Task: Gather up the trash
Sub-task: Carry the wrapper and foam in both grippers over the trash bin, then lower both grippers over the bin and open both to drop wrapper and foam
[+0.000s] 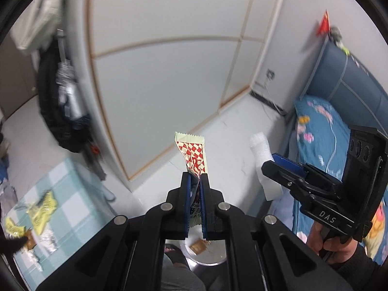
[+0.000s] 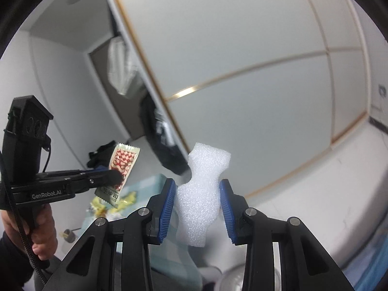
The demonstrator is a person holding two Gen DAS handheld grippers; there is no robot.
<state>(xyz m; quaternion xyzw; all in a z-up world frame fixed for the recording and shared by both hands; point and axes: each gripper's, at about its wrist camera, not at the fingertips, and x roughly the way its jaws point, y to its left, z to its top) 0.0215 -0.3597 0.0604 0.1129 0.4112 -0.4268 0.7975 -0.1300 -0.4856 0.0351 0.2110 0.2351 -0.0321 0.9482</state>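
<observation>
Left gripper (image 1: 195, 181) is clamped on a red-and-white checkered snack wrapper (image 1: 192, 154), mid-frame. Right gripper (image 2: 197, 203) squeezes a white foam chunk (image 2: 202, 191), centre frame, over a round metal bin (image 1: 206, 249) at bottom.

White wardrobe doors (image 1: 165, 77) with thin gold trim, pale tiled floor (image 1: 230, 145), and a blue-sheeted bed (image 1: 317, 131).

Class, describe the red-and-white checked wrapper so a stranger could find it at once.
Start at the pale panelled wardrobe wall; in front of it the left claw is shut on the wrapper, which stands upright. Unlike the plain white foam piece in the right claw, it is flat, printed and crimp-edged.
</observation>
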